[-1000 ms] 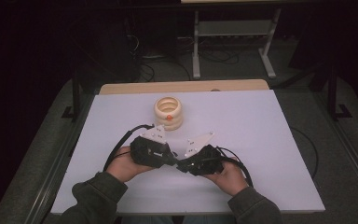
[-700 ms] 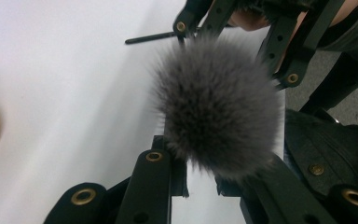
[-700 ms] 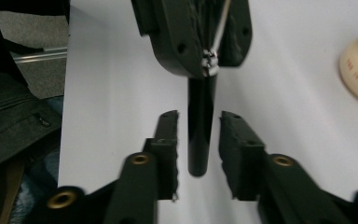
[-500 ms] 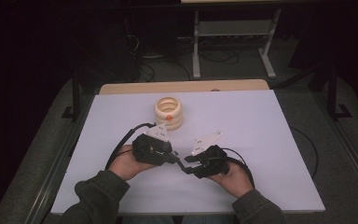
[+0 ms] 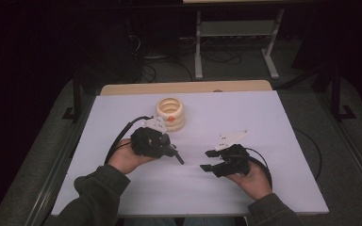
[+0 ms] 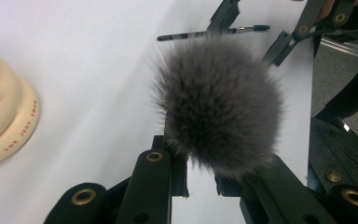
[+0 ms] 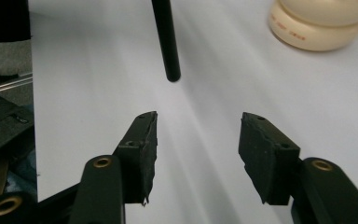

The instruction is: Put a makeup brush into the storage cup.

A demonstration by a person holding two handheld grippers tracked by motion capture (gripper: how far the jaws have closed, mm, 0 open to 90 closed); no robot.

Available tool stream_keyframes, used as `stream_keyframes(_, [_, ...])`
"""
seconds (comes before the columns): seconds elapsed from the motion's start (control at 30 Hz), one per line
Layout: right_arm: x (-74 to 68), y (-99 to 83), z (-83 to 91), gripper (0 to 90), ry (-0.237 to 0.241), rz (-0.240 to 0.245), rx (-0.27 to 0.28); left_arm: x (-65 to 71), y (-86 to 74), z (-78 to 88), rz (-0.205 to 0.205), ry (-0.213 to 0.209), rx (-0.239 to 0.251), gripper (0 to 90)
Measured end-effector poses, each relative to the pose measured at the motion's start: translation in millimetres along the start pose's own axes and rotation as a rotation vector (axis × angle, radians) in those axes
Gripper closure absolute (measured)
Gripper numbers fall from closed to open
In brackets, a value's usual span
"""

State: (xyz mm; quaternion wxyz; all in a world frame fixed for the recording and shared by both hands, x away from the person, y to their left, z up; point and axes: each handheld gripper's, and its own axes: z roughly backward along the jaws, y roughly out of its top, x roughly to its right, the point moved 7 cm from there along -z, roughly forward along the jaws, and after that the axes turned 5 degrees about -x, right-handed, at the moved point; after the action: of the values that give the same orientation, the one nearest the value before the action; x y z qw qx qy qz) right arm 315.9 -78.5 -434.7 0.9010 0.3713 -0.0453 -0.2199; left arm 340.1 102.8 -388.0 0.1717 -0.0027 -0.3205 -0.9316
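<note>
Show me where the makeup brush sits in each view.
High view: makeup brush handle juts from the left hand-held gripper, centre.
Left gripper view: its fluffy head, centre.
Right gripper view: handle tip, top, left of centre.
Shared landmark: cream ring stack.

High view: looks from above the person's side, forward and down, taking in the whole white tabletop with dark floor beyond at the top of the frame; forearms enter from the bottom edge.
Left gripper view: sits very close behind its own fingers at the bottom of the frame, looking low across the tabletop; a grey brush head fills the centre.
Right gripper view: close and low over the tabletop, its fingers rising from the bottom edge.
Shared: the cream ring stack sits at upper centre in the high view, at the left edge in the left gripper view and at upper right in the right gripper view.
</note>
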Motion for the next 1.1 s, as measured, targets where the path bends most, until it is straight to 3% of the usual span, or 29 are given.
stream_keyframes(0.33, [12.6, -14.8, 13.6, 38.7, -0.036, -0.045, 0.004, -11.9, 0.4, 0.4, 0.033, 0.002, -0.009, 77.4])
stream_keyframes(1.1, [30.5, -31.2, 33.3, 31.4, -0.076, -0.101, 0.035, -48.1, 20.8, 18.2, 0.082, 0.031, 0.005, 77.4])
